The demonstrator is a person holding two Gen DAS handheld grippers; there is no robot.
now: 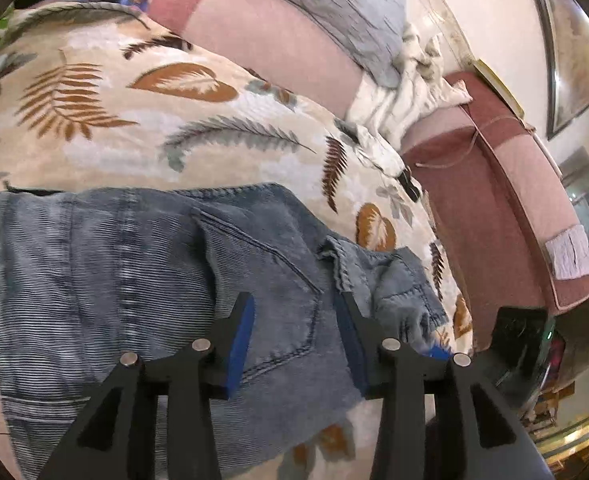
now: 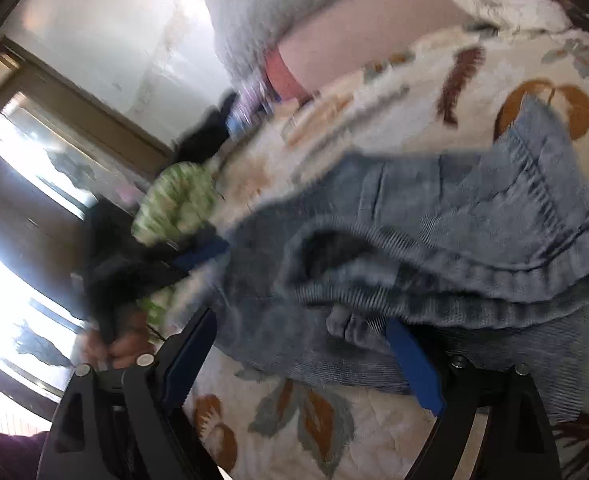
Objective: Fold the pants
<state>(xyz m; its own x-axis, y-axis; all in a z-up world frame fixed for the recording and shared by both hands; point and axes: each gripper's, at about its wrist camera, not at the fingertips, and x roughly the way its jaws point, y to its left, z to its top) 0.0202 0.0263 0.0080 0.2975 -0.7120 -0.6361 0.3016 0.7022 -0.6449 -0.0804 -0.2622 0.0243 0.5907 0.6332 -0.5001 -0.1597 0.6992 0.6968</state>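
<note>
While both tools (image 1: 296, 312) (image 2: 302, 328) stand spread, the jeans (image 1: 134, 264) lie beneath them, ungripped.

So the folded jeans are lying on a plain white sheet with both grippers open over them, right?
Not quite: the jeans lie on a leaf-print cover, not a plain white sheet, as the left wrist view shows. Left gripper and right gripper are open over them.

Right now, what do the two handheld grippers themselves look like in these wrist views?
Both are alike: the left gripper and right gripper have matte black angular fingers with triangular cut-outs, silver round pivot pins at the linkages, and flat blue pads lining the inner faces. No cables or markings show. In the right wrist view, a blurred hand shows; no sleeve can be made out.
</note>
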